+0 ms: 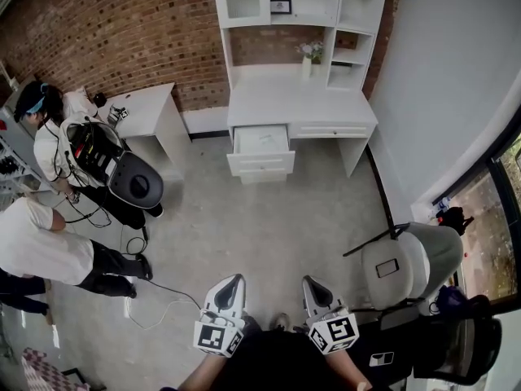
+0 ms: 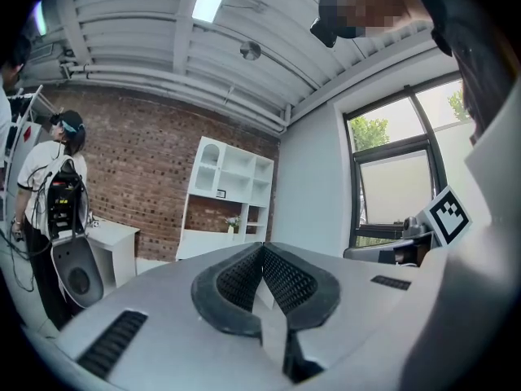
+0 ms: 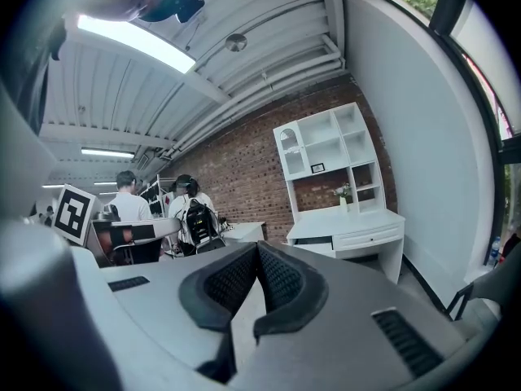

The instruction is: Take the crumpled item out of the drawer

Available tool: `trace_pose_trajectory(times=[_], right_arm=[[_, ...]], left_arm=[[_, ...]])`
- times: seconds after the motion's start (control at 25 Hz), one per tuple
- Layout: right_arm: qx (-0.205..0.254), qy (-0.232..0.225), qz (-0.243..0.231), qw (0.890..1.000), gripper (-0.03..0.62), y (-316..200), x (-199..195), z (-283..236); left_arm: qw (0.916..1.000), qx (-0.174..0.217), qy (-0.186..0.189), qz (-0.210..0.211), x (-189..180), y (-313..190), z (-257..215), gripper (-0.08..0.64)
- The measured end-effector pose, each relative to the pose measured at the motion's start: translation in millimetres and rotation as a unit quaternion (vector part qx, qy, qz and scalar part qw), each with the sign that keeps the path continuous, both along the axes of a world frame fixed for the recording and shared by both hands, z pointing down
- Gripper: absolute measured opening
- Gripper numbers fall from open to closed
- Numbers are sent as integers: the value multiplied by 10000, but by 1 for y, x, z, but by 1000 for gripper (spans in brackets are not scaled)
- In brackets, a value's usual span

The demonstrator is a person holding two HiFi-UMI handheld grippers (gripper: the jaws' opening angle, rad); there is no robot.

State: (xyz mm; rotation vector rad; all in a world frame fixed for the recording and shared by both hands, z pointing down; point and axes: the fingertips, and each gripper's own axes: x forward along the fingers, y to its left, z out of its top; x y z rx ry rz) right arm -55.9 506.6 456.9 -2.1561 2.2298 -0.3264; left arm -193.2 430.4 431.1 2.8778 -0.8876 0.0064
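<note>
Brickwork (image 1: pixel 122 31) is seen behind a white hutch desk (image 1: pixel 301 104), whose upper drawer (image 1: pixel 262 139) is pulled open. Well apart from it, the left gripper (image 1: pixel 230 285) and right gripper (image 1: pixel 315 287) are held with jaws pressed together and nothing between them. The crumpled item is presumed to lie in that drawer (its pale contents are too small to be made out). If the drawer is reached with jaws unopened, the item could be shoved deeper or missed.

White drawer (image 1: pixel 260 163) of desk pulled open, upper left position; pale contents (image 1: pixel 263 139) inside, shape unclear.
</note>
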Motion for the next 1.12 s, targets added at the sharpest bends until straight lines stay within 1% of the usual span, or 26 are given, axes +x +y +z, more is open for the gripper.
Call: trace_pose_trajectory(times=[0.12,0.24,0.36,0.48,0.6,0.68,0.92,1.08,1.12], right_arm=[[-45,4,-109,9999,14,-5,15,6],[-65,-66,-145,9999,14,-13,21,10],[-133,-80,-146,9998,14,-28,29,19],[-219,-77,-157,9996,14,-56,41,26],[-253,-29,-130,9996,14,-100,51,33],[-281,20,-102,9996,14,-135,57,35],[-248,291,-98,9992,14,-260,74,18],[-313,410,-10,9987,14,-338,88,15],[-323,455,8,9984,14,-357,90,16]], left_arm=[[9999,-28,-68,-73,10,2,6,26],[9997,-156,-157,-131,15,-5,16,26],[9996,-240,-152,-91,28,-20,24,26],[9995,-275,-133,9,46,-45,31,26],[9994,-308,-150,78,60,-92,41,26],[9993,-341,-95,99,67,-130,44,26],[9993,-242,-9,269,87,-255,33,26],[9988,-224,169,399,99,-323,21,26],[9987,-213,163,438,101,-339,21,26]])
